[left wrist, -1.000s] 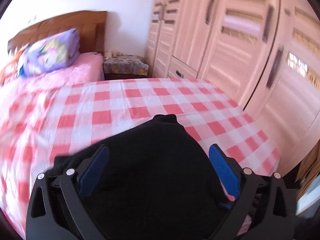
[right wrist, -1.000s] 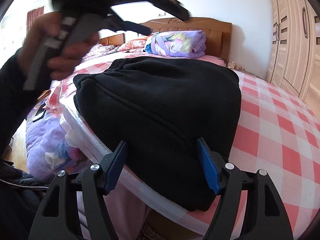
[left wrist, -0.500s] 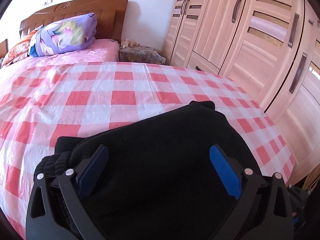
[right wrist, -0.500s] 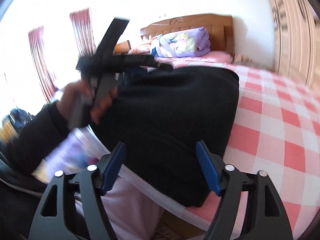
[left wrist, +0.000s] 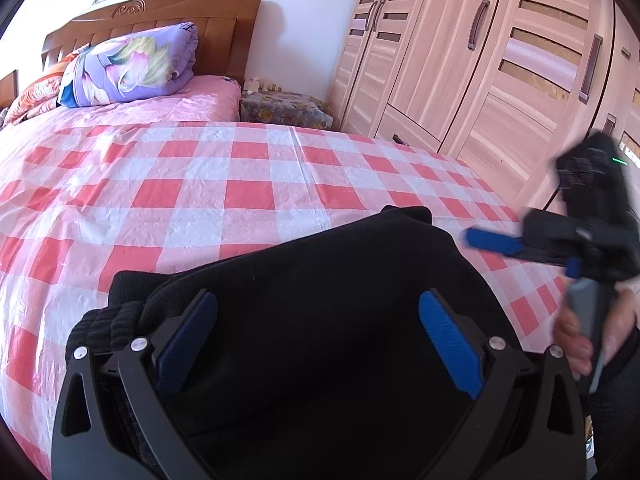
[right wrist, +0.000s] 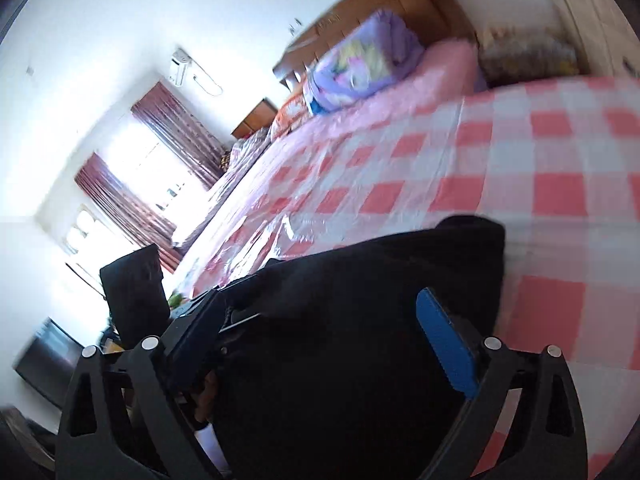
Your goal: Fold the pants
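The black pants (left wrist: 320,280) lie folded into a thick bundle on the red-and-white checked bed cover (left wrist: 240,184), near its front edge. Their ribbed waistband (left wrist: 104,324) shows at the bundle's left. My left gripper (left wrist: 320,344) hovers open just above the bundle, holding nothing. My right gripper (right wrist: 320,340) is open and empty over the same pants (right wrist: 360,280), with its view tilted and blurred. It also shows in the left wrist view (left wrist: 520,246), at the right beside the bundle, held by a hand.
A wooden headboard (left wrist: 160,12) and a folded purple quilt (left wrist: 132,64) are at the far end of the bed. A covered bedside table (left wrist: 284,110) stands beside it. Wardrobe doors (left wrist: 480,60) run along the right. A curtained window (right wrist: 132,168) is at the left.
My right gripper has swung up and rolled, coming in at the right side of the bundle. My left gripper has barely shifted over the pants. Both stayed open.
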The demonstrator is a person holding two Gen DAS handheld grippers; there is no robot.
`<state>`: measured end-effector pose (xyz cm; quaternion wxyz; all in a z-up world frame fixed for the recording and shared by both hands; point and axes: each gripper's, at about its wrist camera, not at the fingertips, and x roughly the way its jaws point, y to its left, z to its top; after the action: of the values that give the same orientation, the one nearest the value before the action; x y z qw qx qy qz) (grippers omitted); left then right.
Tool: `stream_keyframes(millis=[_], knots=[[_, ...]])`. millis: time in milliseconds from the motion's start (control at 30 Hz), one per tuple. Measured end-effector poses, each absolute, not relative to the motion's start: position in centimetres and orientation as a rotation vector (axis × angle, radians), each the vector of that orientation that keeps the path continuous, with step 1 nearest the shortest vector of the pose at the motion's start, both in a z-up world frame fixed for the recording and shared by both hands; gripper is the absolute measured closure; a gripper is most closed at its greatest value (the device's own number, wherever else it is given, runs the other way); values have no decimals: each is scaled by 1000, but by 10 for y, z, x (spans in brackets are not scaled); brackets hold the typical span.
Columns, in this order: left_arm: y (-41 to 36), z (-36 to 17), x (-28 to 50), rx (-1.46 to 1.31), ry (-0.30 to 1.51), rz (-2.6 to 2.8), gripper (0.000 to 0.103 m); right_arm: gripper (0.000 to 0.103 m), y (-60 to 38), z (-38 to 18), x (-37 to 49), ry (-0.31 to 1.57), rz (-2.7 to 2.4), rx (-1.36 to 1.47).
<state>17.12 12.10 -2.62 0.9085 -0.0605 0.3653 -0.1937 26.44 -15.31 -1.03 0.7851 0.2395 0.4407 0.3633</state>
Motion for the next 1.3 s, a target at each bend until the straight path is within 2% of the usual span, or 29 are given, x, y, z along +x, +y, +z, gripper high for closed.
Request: stream_keyframes(millis=[100, 167, 300, 333, 500, 633, 767, 833, 1100, 1300], knots=[[122, -26, 172, -132, 756, -400, 2, 21, -164, -19, 293, 928, 584, 511], [123, -26, 172, -134, 760, -399, 2, 20, -171, -9, 285, 853, 607, 616], [123, -26, 173, -134, 767, -402, 2, 18, -149, 26, 238, 762, 656, 481], [123, -24, 174, -137, 774, -407, 2, 14, -144, 33, 224, 744, 683, 454], [143, 10, 155, -148, 723, -369, 2, 7, -146, 56, 179, 681, 716, 338], [155, 4, 156, -119, 835, -363, 2, 7, -144, 32, 176, 763, 761, 351], [161, -29, 175, -90, 943, -322, 2, 7, -127, -14, 185, 898, 699, 287], [161, -39, 180, -78, 959, -327, 2, 7, -124, -33, 185, 895, 683, 252], [164, -45, 172, -65, 916, -336, 2, 6, -147, -18, 153, 861, 598, 303], [163, -45, 172, -61, 910, -315, 2, 5, -123, -8, 76, 778, 681, 73]])
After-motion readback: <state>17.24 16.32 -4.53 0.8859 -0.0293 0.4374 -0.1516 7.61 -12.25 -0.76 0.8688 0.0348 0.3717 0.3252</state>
